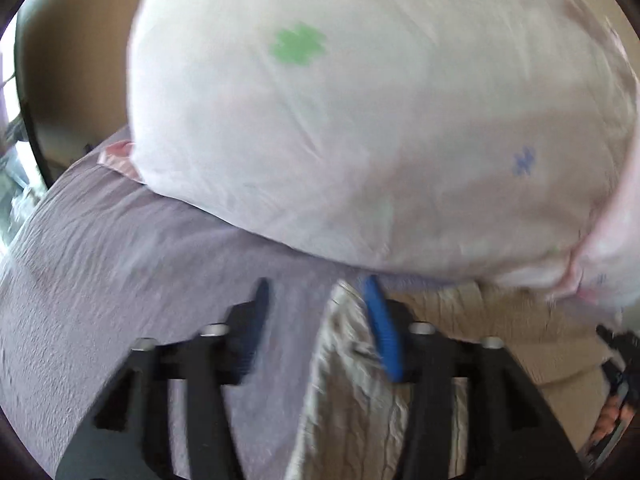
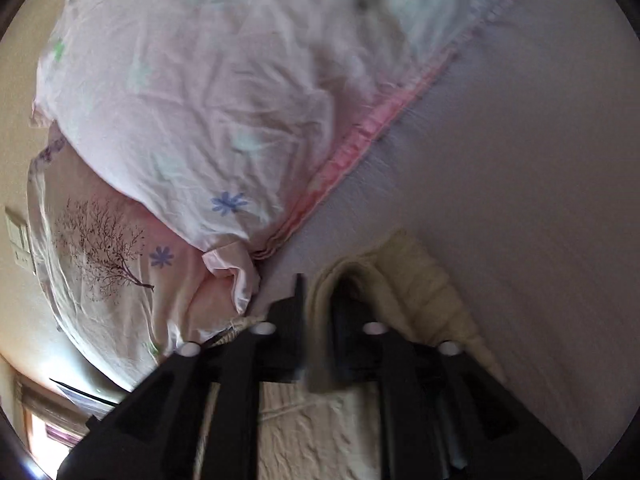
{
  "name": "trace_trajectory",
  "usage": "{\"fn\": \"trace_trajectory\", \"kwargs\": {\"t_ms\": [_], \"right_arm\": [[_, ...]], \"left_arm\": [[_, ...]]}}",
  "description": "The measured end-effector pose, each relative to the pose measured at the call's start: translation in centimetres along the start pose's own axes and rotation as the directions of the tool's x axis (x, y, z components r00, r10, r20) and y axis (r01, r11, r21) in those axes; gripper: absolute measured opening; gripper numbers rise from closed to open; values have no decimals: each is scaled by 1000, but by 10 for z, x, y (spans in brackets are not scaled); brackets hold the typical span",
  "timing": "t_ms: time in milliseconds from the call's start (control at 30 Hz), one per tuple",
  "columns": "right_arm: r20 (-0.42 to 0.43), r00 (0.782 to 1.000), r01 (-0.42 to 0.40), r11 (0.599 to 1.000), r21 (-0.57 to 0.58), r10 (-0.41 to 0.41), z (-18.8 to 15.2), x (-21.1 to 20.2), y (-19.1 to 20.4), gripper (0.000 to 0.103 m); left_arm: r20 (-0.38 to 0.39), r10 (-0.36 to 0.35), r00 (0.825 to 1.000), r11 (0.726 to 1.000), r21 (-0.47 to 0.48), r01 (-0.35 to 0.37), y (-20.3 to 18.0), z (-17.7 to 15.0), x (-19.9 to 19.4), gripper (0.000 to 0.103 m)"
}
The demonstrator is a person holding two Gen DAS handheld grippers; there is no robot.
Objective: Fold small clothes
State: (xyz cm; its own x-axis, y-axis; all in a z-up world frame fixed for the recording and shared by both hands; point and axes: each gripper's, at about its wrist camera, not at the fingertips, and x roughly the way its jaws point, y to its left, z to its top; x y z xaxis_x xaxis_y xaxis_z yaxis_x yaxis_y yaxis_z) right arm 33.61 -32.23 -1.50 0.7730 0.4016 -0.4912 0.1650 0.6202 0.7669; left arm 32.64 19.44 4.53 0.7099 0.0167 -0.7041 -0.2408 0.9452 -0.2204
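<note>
A cream, crinkled small garment [image 1: 352, 392] lies on the lavender bedsheet [image 1: 120, 260]. In the left wrist view my left gripper [image 1: 320, 312] has its jaws spread, and the garment's edge lies between them against the blue right pad [image 1: 382, 332]. In the right wrist view my right gripper [image 2: 320, 320] has its jaws close together on a bunched fold of the same cream garment [image 2: 400, 280], which drapes over the right finger.
A large pale pink pillow [image 1: 360, 120] with flower prints lies just beyond the garment; it also shows in the right wrist view [image 2: 200, 100], with a second tree-print pillow [image 2: 104, 248] below it. The lavender sheet [image 2: 520, 160] spreads to the right.
</note>
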Motion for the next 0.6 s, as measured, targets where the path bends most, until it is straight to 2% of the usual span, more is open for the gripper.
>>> {"fn": "trace_trajectory", "kwargs": {"t_ms": [33,67,100,167,200,300,433,467,567,600], "right_arm": [[7,1000,-10,1000,-20,10,0,-1,6,51],[17,1000,-25,999,-44,25,-1,-3,13,65],[24,999,-46,997,-56,47,1,-4,18,71],[42,995,-90,993,-83,93,0,-14,26,74],[51,993,-101,990,-100,106,-3,-23,30,80],[26,991,-126,982,-139,130,-15,-39,36,85],[-18,983,-183,968,-171,183,-36,-50,36,88],[-24,981,-192,964,-185,191,-42,-52,36,88],[-24,979,-201,955,-220,200,-54,-58,37,89],[-23,979,-205,953,-223,205,-55,-59,38,89]], "left_arm": [[25,-9,1000,1000,-26,10,7,3,-7,58],[38,-21,999,999,-36,22,12,5,-12,58],[41,-35,999,998,-42,37,18,6,-19,60],[8,-84,996,996,-24,84,25,2,-28,63],[-20,-115,993,993,0,115,27,-4,-32,65],[-110,-140,984,987,70,148,26,-30,-35,65],[-224,-215,950,973,28,227,29,-64,-25,65],[-235,-225,946,971,21,236,29,-66,-21,65],[-211,-245,946,968,8,252,27,-66,-16,65],[-212,-277,937,960,-33,277,27,-62,-11,64]]}}
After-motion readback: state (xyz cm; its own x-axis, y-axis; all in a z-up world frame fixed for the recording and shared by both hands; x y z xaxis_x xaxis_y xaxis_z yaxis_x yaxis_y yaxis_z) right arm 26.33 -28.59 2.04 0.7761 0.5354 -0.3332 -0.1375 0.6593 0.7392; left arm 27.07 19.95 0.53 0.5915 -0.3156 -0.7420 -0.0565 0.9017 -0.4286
